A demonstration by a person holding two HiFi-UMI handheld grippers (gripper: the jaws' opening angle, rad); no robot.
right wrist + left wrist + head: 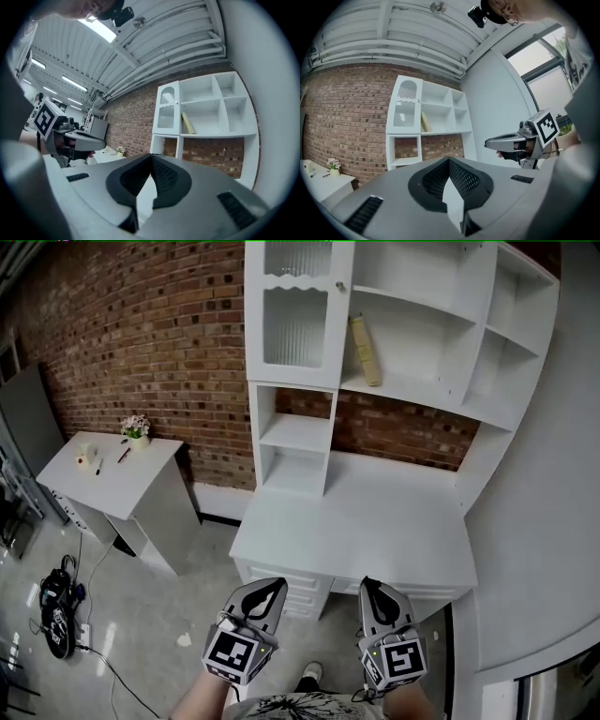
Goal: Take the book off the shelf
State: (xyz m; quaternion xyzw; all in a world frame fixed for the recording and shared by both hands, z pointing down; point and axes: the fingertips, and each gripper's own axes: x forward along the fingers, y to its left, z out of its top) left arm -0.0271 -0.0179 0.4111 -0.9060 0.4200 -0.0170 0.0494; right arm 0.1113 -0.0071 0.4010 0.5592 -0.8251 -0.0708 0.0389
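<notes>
Head view: book (366, 351) leans untouched in an upper compartment of the white shelf (419, 393). Left gripper (270, 589) and right gripper (370, 589) hang low before the desk (356, 521), both clenched, empty. Reach apparently not begun: next, raise one and open it around the book.

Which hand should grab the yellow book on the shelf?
Probably the right. In the head view the right gripper is nearly in line below the book on the shelf; the left gripper is further aside. Both are shut and empty.
</notes>
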